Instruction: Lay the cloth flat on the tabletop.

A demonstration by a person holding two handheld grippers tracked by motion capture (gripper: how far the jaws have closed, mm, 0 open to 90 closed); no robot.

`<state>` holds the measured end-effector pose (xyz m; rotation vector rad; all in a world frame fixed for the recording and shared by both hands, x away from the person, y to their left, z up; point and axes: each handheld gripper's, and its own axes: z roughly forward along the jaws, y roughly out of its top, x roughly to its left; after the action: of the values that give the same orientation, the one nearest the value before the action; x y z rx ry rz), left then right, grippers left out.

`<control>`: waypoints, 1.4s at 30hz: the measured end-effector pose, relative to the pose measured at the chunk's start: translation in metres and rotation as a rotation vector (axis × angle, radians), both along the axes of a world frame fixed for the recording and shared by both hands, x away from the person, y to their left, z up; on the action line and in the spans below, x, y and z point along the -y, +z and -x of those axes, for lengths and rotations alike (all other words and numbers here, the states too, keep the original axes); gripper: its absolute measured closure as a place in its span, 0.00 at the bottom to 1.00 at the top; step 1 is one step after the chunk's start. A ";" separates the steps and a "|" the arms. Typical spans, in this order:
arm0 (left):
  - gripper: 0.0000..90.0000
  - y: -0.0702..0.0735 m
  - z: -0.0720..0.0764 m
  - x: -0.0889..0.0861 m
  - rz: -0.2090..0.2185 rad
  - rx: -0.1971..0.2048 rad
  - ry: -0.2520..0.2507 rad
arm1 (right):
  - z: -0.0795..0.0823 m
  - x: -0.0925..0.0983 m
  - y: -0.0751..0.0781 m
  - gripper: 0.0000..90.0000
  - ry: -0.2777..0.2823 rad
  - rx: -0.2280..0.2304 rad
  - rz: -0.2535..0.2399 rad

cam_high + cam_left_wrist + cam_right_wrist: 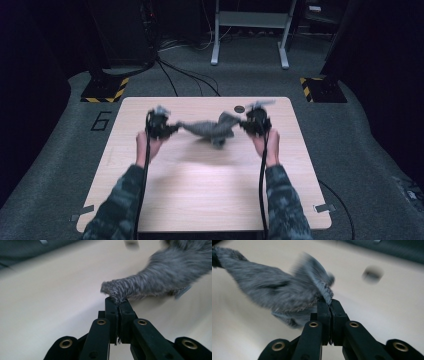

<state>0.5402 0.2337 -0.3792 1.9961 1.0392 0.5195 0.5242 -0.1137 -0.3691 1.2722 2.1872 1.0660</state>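
Observation:
A grey fuzzy knitted cloth (210, 128) hangs stretched between the two grippers above the far half of the wooden table (200, 195). My left gripper (172, 128) pinches its left corner; in the left gripper view the knit edge (117, 291) is clamped between the shut jaws (118, 301). My right gripper (243, 124) pinches the right corner, and the right gripper view has the cloth (274, 292) bunched to the left of its shut jaws (330, 302). The cloth's middle sags close to the tabletop; the picture is blurred there.
A small dark round mark (239, 109) lies on the table near its far edge, right of centre. Beyond the table are grey carpet, cables (185, 75), a white metal frame (250, 30) and two stand bases with yellow-black tape (105, 90).

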 end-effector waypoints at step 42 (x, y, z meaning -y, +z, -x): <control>0.36 -0.109 0.149 -0.044 0.001 -0.165 -0.076 | 0.151 0.044 -0.109 0.49 0.016 -0.171 -0.067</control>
<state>0.3911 0.2773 -0.4878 2.0963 1.0570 0.3178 0.3735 -0.1582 -0.4782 1.4249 2.3068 1.0810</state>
